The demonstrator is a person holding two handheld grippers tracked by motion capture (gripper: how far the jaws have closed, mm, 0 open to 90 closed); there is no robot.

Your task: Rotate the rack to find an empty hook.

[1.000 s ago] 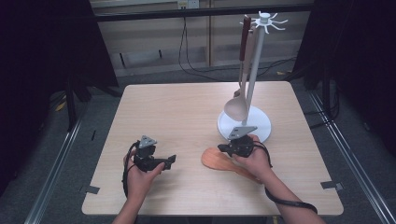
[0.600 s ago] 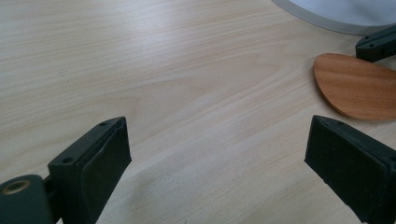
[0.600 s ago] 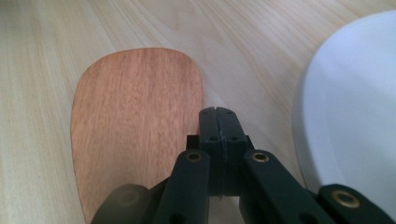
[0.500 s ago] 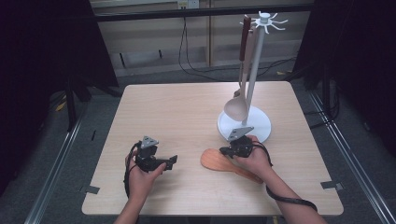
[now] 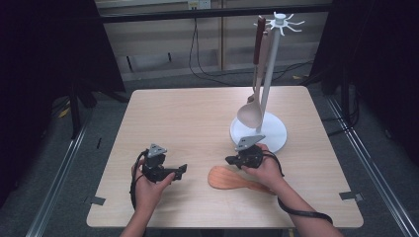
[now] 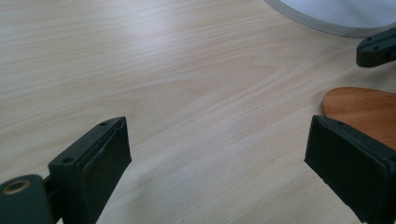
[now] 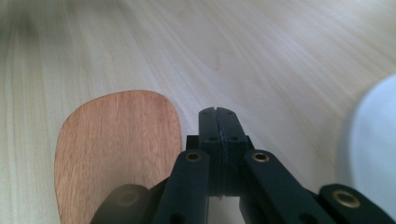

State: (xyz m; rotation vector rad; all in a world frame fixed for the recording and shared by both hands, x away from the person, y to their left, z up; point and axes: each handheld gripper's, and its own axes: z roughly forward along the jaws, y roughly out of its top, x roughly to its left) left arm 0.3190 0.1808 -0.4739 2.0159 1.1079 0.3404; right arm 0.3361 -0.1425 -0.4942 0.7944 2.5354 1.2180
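Right gripper (image 7: pixel 217 112), jaws pressed together, sits beside the wooden spatula (image 7: pixel 116 149); left gripper (image 6: pixel 219 154) gapes wide.

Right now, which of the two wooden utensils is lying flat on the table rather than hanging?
The reddish-brown spatula lies flat on the table, beside the right gripper. The paler spoon hangs from the white rack, bowl down.
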